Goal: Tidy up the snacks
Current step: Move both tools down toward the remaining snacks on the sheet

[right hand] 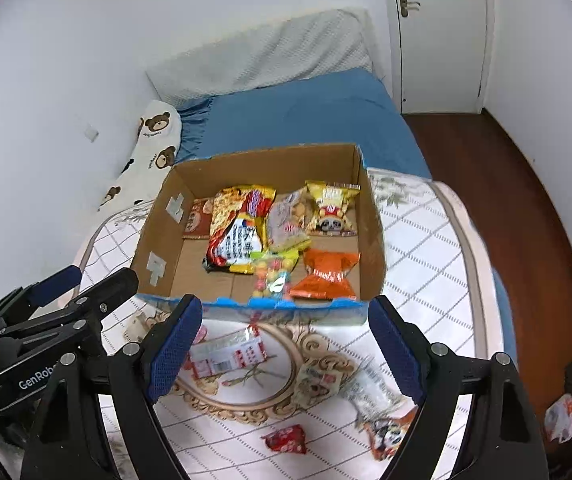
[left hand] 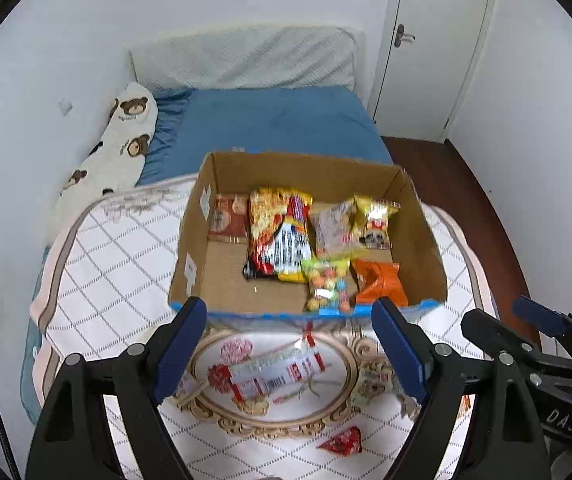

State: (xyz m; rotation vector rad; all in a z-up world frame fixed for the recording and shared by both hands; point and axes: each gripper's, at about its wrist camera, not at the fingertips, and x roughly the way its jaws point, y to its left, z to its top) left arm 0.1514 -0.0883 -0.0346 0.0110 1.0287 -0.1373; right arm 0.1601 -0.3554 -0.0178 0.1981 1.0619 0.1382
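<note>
- Your left gripper and right gripper both hover with jaws spread wide, holding nothing.
- The cardboard box sits ahead on the patterned bed cover, already holding several snack packs.
- Loose snacks lie nearer you — a striped packet, a small red packet.
- Risk: these flat, slippery wrappers may slide away or pinch the cover's fabric.
- The box's near wall stands between the loose snacks and the inside — lift over it.
</note>
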